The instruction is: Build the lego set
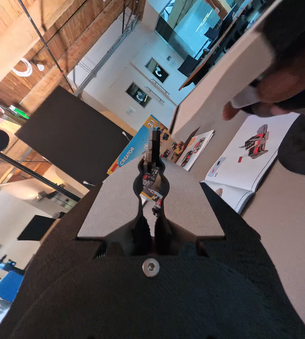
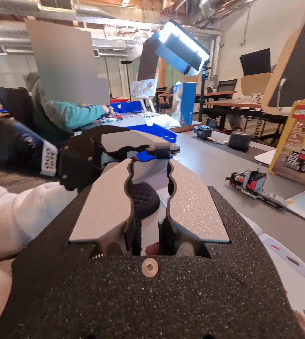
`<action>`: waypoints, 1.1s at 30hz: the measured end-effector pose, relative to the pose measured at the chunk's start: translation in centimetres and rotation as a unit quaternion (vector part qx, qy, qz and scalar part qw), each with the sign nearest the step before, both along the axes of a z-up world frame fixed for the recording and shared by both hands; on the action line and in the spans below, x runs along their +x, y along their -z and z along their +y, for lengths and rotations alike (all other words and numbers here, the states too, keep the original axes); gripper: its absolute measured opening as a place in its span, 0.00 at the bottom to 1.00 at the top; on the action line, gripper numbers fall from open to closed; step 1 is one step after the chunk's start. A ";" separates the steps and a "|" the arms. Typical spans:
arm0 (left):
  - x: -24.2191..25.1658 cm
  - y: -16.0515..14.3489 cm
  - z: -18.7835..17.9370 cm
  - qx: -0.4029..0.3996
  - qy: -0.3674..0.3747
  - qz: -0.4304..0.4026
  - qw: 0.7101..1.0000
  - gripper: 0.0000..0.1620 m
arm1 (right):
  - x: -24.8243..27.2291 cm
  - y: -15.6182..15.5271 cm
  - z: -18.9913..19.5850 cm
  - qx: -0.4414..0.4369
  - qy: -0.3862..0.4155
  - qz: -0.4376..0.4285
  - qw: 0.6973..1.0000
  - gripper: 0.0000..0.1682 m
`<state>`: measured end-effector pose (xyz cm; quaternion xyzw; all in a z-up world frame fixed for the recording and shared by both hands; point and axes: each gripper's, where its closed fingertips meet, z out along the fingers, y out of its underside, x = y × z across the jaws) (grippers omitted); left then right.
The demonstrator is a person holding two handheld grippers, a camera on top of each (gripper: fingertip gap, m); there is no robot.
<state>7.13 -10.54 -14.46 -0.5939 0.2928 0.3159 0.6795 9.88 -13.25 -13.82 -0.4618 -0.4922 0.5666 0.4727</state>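
Up in the air, the left claw (image 1: 151, 161) is pinched tight on a small grey-and-black lego piece (image 1: 153, 145), which sticks out past its fingertips. The right wrist view shows the same piece (image 2: 163, 149) held sideways at the tip of that claw (image 2: 159, 152), right in front of the right claw (image 2: 150, 162). The right claw stands wide, with nothing between its fingers (image 2: 188, 192), its tips just below the piece. Down on the grey worktop (image 2: 212, 165), the half-built black-and-red truck (image 2: 252, 183) sits well apart to the right, close to the set's box (image 2: 298, 139). An open booklet (image 1: 245, 161) lies flat on the worktop, and a second booklet (image 1: 195, 148) lies beside the box (image 1: 135, 148). A black round pad (image 2: 142, 200) lies under the right claw.
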 end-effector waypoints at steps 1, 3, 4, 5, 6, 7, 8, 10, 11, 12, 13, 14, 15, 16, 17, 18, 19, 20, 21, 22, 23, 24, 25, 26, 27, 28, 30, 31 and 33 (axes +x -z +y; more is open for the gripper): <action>0.2 0.1 0.1 0.001 -0.001 0.011 1.000 0.09 | -0.3 -0.1 0.4 0.003 0.009 0.002 1.000 0.20; 0.4 0.2 0.1 0.001 -0.004 0.026 1.000 0.09 | -0.4 -0.6 0.9 0.004 0.015 0.012 1.000 0.18; 0.4 0.3 0.1 0.000 -0.006 0.030 1.000 0.09 | -0.5 -0.8 1.1 0.006 0.013 0.013 1.000 0.17; 0.4 0.4 0.1 0.001 -0.005 0.033 0.999 0.09 | -0.6 -0.7 1.0 0.012 0.006 0.009 1.000 0.14; 0.4 0.5 0.1 0.000 -0.005 0.036 0.999 0.09 | -0.7 -0.6 1.1 0.021 0.003 0.002 1.000 0.11; 0.4 0.6 0.1 0.000 -0.007 0.041 0.999 0.09 | -0.7 -0.4 1.2 0.031 0.004 -0.005 1.000 0.10; 0.4 0.7 0.1 -0.001 -0.010 0.047 0.999 0.09 | -0.7 -0.3 1.2 0.043 0.002 -0.008 0.999 0.10; 0.6 0.9 0.1 -0.006 -0.006 0.053 0.999 0.09 | -0.6 -0.3 1.3 0.062 -0.008 -0.008 0.998 0.10; 0.8 1.3 0.2 -0.020 0.007 0.047 0.999 0.10 | -0.5 -0.4 1.4 0.070 -0.016 -0.003 0.997 0.10; 1.1 1.8 0.2 -0.042 0.027 0.024 0.998 0.16 | -0.2 -0.7 1.5 0.080 -0.026 0.008 0.996 0.10; 1.5 2.4 0.1 -0.070 0.058 -0.019 0.996 0.23 | 0.3 -1.1 1.4 0.097 -0.046 0.025 0.994 0.10; 2.2 2.9 -0.2 -0.100 0.106 -0.082 0.986 0.28 | 0.9 -1.6 0.9 0.123 -0.077 0.047 0.988 0.10; 2.9 3.1 -0.7 -0.126 0.164 -0.161 0.965 0.29 | 1.6 -2.0 0.3 0.152 -0.112 0.068 0.980 0.10; 3.5 2.7 -1.3 -0.144 0.226 -0.250 0.930 0.30 | 2.3 -2.3 -0.2 0.177 -0.144 0.085 0.970 0.10; 4.0 1.8 -2.1 -0.159 0.293 -0.341 0.879 0.30 | 2.7 -2.5 -0.4 0.191 -0.168 0.099 0.962 0.10; 4.3 0.7 -3.0 -0.172 0.361 -0.429 0.810 0.30 | 3.0 -2.6 -0.7 0.200 -0.193 0.108 0.955 0.10; 4.3 -0.5 -3.6 -0.185 0.418 -0.508 0.730 0.29 | 3.3 -2.8 -1.0 0.204 -0.221 0.116 0.947 0.10; 4.2 -1.4 -4.1 -0.202 0.462 -0.569 0.650 0.26 | 3.6 -3.1 -1.2 0.201 -0.247 0.128 0.939 0.10; 4.0 -2.1 -4.4 -0.215 0.495 -0.610 0.580 0.23 | 4.0 -3.5 -1.4 0.193 -0.273 0.143 0.932 0.10; 3.8 -2.6 -4.6 -0.218 0.521 -0.636 0.526 0.22 | 4.2 -3.9 -1.6 0.182 -0.299 0.154 0.924 0.10; 3.8 -3.1 -4.8 -0.216 0.540 -0.651 0.489 0.20 | 4.3 -4.2 -1.6 0.171 -0.321 0.160 0.918 0.10; 4.0 -3.3 -4.9 -0.218 0.550 -0.660 0.464 0.18 | 4.4 -4.4 -1.5 0.163 -0.339 0.166 0.912 0.10; 4.2 -3.4 -4.8 -0.223 0.554 -0.667 0.446 0.17 | 4.3 -4.6 -1.5 0.156 -0.354 0.169 0.907 0.10; 4.5 -3.4 -4.8 -0.230 0.559 -0.671 0.430 0.17 | 4.3 -4.7 -1.4 0.150 -0.366 0.170 0.903 0.10; 4.8 -3.5 -4.9 -0.238 0.565 -0.672 0.415 0.16 | 4.1 -4.7 -1.3 0.146 -0.375 0.171 0.899 0.10; 5.1 -3.6 -4.9 -0.245 0.570 -0.673 0.402 0.16 | 4.0 -4.7 -1.2 0.145 -0.380 0.171 0.897 0.10; 5.2 -3.7 -5.0 -0.249 0.575 -0.680 0.381 0.14 | 3.7 -4.5 -1.1 0.148 -0.385 0.166 0.896 0.10; 5.2 -3.8 -4.9 -0.248 0.576 -0.683 0.374 0.13 | 3.7 -4.5 -1.0 0.147 -0.388 0.167 0.894 0.10; 5.1 -3.6 -4.7 -0.252 0.572 -0.689 0.365 0.13 | 3.5 -4.2 -1.0 0.151 -0.389 0.160 0.895 0.10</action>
